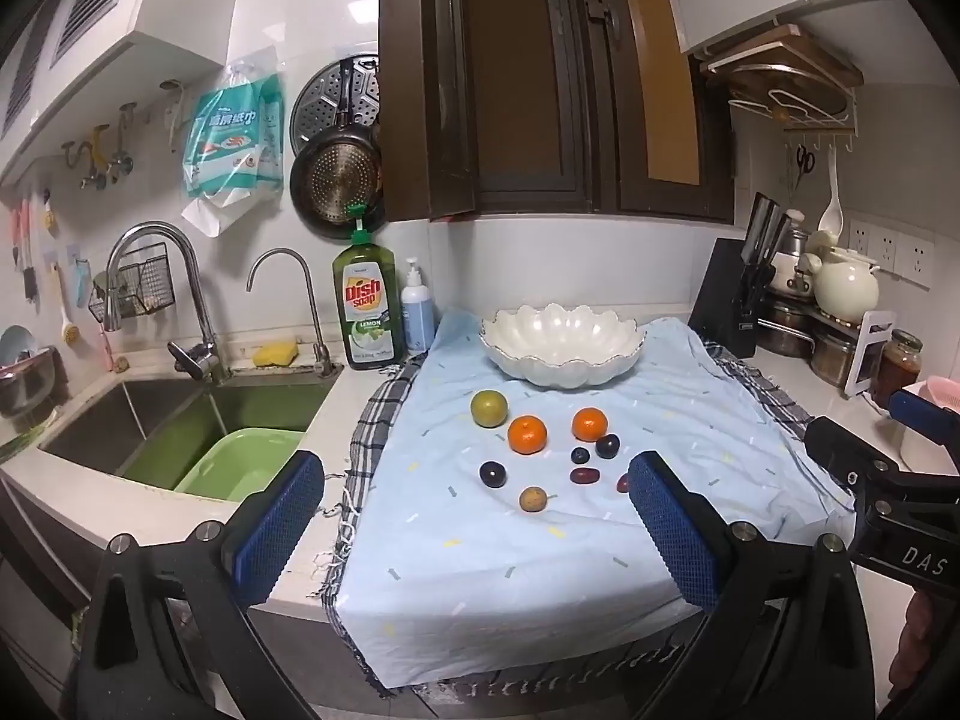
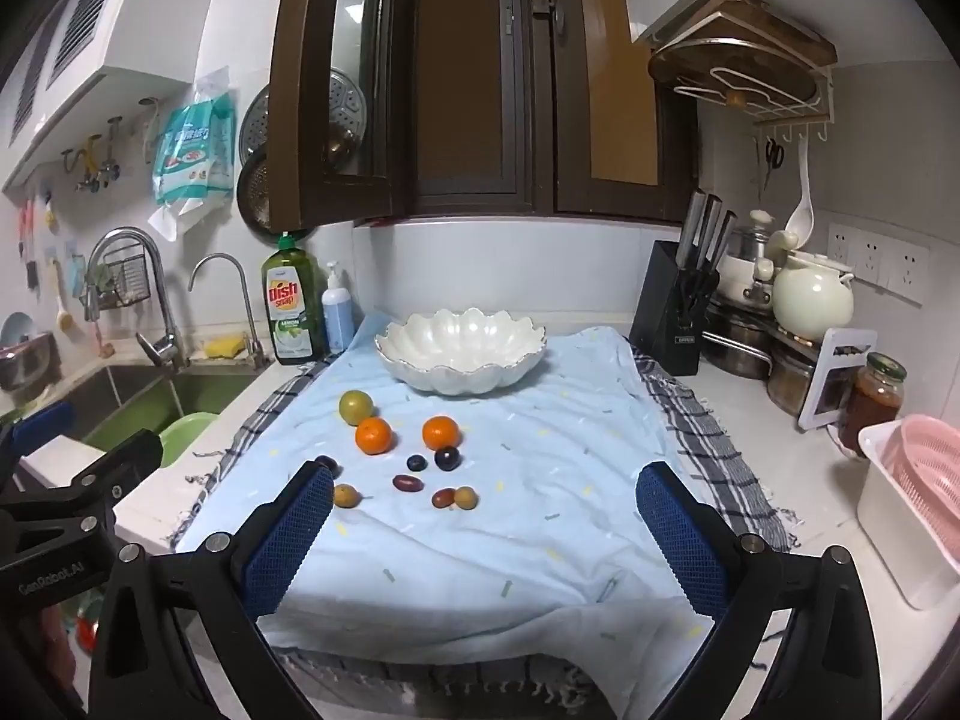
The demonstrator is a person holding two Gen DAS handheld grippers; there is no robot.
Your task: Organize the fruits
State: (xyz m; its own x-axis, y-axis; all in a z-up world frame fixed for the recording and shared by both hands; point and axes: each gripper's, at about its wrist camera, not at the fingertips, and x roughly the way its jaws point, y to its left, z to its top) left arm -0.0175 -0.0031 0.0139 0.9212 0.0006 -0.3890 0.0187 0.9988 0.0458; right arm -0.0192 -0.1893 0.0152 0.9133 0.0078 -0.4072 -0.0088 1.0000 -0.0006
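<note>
Both tools, the left tool (image 1: 474, 522) and the right tool (image 2: 486, 531), stand wide open and empty at the near edge of the tabletop. The small round fruits (image 2: 408, 468) lie ahead, mid-cloth, nearer the left tool; the white scalloped ceramic bowl (image 2: 461, 354) sits at the far edge.

Empty white scalloped bowl (image 2: 461, 354) sits upright at the back; two oranges (image 2: 373, 435), a green fruit (image 2: 356, 407), and small dark fruits (image 2: 447, 458) lie loose in front.

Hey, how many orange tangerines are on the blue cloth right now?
2. The left tangerine lies just in front of the green fruit; the right tangerine sits behind the dark grapes. None appears hidden.
</note>
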